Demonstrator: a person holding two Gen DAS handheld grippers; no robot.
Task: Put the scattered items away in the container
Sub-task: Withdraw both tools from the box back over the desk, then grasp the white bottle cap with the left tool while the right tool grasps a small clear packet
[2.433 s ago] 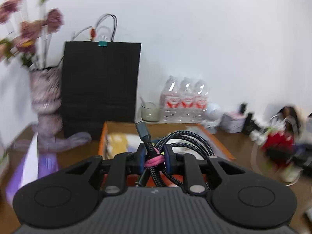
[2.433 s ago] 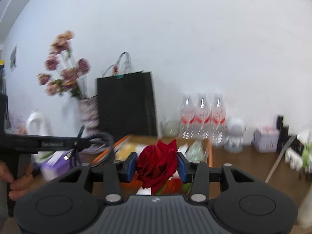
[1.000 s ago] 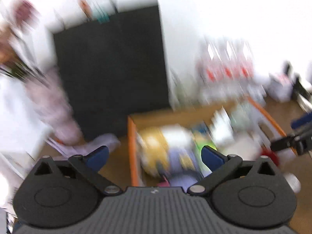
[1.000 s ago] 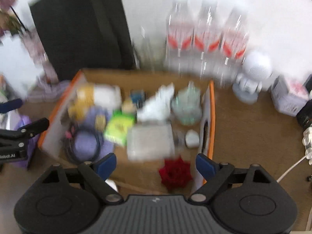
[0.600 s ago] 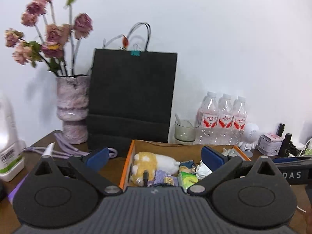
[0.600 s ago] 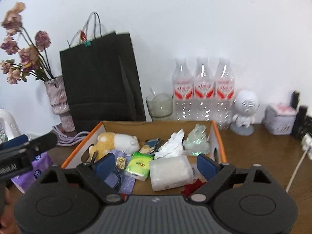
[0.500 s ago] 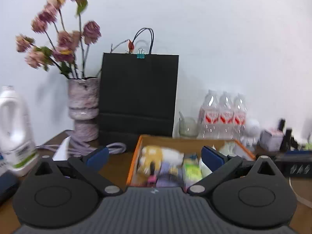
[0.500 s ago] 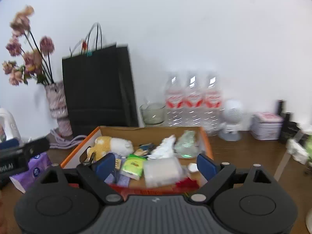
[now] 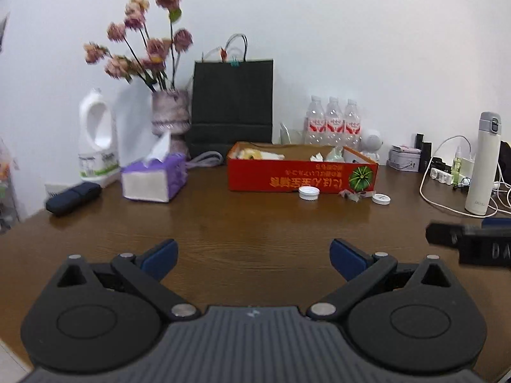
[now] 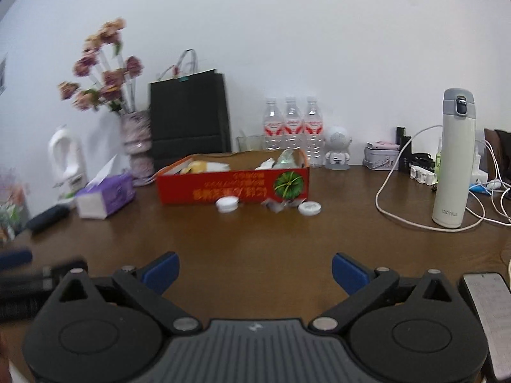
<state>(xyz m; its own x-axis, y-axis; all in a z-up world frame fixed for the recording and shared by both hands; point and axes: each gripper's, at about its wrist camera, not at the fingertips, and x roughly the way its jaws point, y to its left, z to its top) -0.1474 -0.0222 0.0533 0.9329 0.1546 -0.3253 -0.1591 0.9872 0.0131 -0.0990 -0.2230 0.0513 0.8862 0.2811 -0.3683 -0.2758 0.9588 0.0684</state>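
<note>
A red cardboard box stands on the brown table, far ahead of both grippers; it also shows in the right wrist view. It holds a yellow plush toy, crumpled tissue and other small items. Two white bottle caps and a scrap of wrapper lie on the table just in front of the box. My left gripper is open and empty, low over the near table. My right gripper is open and empty too.
A purple tissue box, dark case, white detergent bottle, flower vase and black paper bag stand at left and back. Water bottles, a white flask, cables and a phone are at right.
Both grippers have pulled back from over the box to the near side of the table. The cable and the red rose held earlier are now released into the box.
</note>
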